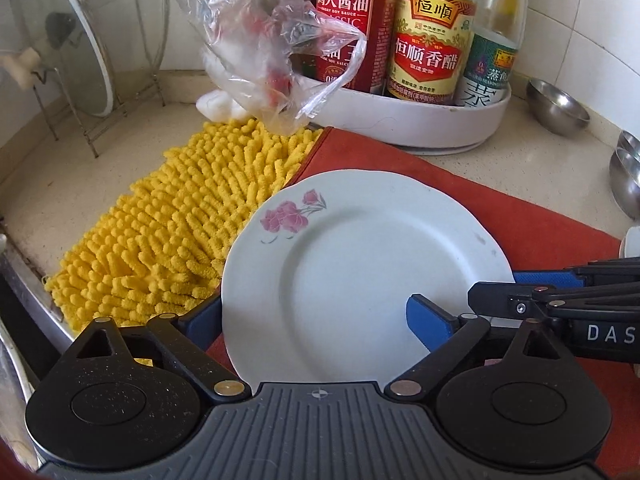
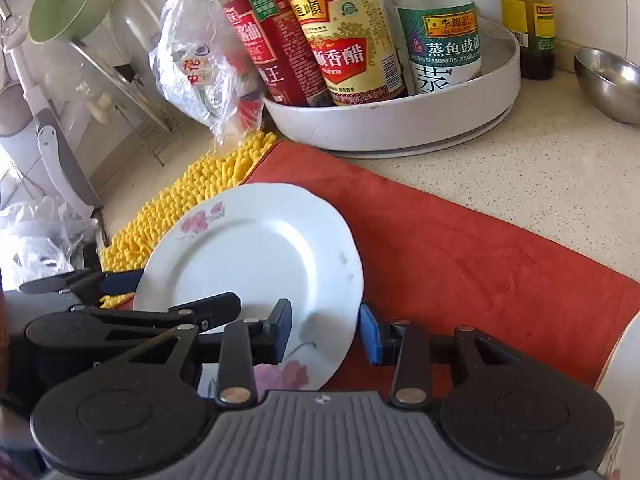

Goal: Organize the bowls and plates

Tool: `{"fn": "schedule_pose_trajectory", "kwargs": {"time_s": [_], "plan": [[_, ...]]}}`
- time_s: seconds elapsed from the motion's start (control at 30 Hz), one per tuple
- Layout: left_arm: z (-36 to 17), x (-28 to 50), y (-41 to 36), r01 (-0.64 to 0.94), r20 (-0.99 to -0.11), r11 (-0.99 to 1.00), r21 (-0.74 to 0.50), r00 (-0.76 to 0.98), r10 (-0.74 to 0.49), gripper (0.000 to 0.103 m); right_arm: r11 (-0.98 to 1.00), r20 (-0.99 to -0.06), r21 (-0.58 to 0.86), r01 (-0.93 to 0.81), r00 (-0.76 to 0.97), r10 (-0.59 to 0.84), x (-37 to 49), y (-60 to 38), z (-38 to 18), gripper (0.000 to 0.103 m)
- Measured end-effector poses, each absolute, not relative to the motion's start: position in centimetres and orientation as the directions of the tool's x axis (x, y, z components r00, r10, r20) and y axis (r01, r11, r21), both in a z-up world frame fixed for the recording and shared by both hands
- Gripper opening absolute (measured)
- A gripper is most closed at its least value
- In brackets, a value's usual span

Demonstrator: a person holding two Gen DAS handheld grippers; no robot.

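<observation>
Both cameras sit low behind their tools and look forward and down across the surface (image 1: 460, 168), close to it. The left view faces the plate (image 1: 360, 272) head-on from its near edge; the right view sees the same plate (image 2: 256, 252) from slightly further right. Both share the red cloth (image 1: 500, 216), yellow mat (image 1: 172, 216) and the bottle tray (image 2: 400, 120).

Home kitchen. Speckled stone counter (image 2: 540, 184) against white tiled wall (image 1: 580, 40); far side, white round tray (image 2: 400, 120) with soy sauce bottle (image 1: 348, 20) and vinegar bottle (image 1: 430, 40). Glass pot lid (image 1: 60, 40) in wire rack far left, steel bowl (image 2: 610, 82) far right, yellow chenille mat (image 1: 168, 216), flowered plate (image 1: 360, 272) on red cloth (image 2: 480, 256).
</observation>
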State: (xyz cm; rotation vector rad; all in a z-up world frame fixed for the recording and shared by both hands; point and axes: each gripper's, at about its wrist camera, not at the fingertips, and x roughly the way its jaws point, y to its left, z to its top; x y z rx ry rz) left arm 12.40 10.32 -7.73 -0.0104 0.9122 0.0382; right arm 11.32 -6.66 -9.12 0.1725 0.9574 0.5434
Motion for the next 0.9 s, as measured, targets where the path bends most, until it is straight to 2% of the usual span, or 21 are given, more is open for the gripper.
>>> {"fn": "schedule_pose_trajectory", "kwargs": {"time_s": [0.37,0.9], "plan": [[-6.7,11.7,9.4,-0.035,-0.788,0.999,0.021,0.614,0.038,0.089,0.869,-0.731,0.360,-0.339,0.477,0.488,10.5,-7.6,-8.5,0.039],[-4.4,12.6,5.0,0.079,-0.750,0.997,0.025,0.661,-0.034,0.089,0.901,-0.699,0.362,-0.238,0.570,0.431,8.6,-12.4,-6.4,0.039]]}}
